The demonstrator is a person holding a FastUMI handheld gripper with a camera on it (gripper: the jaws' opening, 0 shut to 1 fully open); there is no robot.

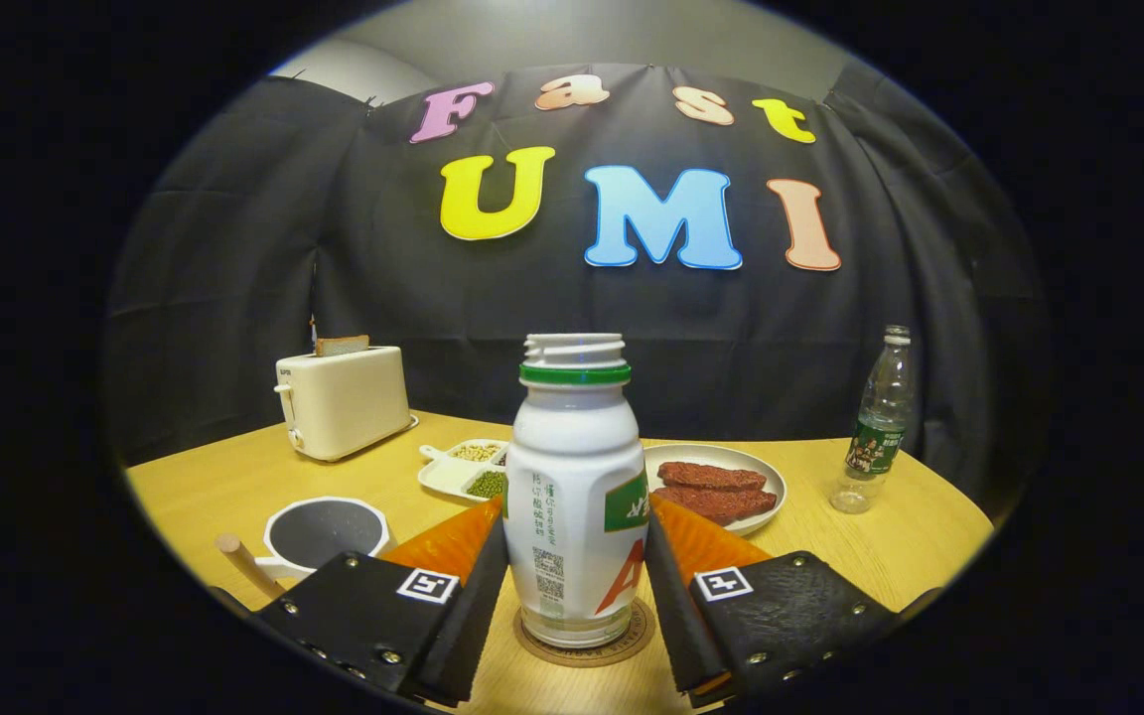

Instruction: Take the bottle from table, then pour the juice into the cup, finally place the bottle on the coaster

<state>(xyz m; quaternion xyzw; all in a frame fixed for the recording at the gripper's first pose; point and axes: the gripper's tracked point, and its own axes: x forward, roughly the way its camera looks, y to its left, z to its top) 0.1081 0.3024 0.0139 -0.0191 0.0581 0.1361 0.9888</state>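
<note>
A white juice bottle (572,497) with a green neck ring and no cap stands upright on a round cork coaster (632,645). My gripper (575,516) is shut on the bottle: both fingers lie flat against its lower sides, one left and one right. A white cup (319,531) with a dark inside and a wooden handle sits on the table just left of my left finger. I cannot see into the bottle or the cup.
Beyond the bottle on the wooden table (890,556) are a cream toaster (342,400) with bread in it, a divided dish (448,477) of beans and a plate (766,487) of reddish slices. A clear plastic bottle (875,422) stands far right.
</note>
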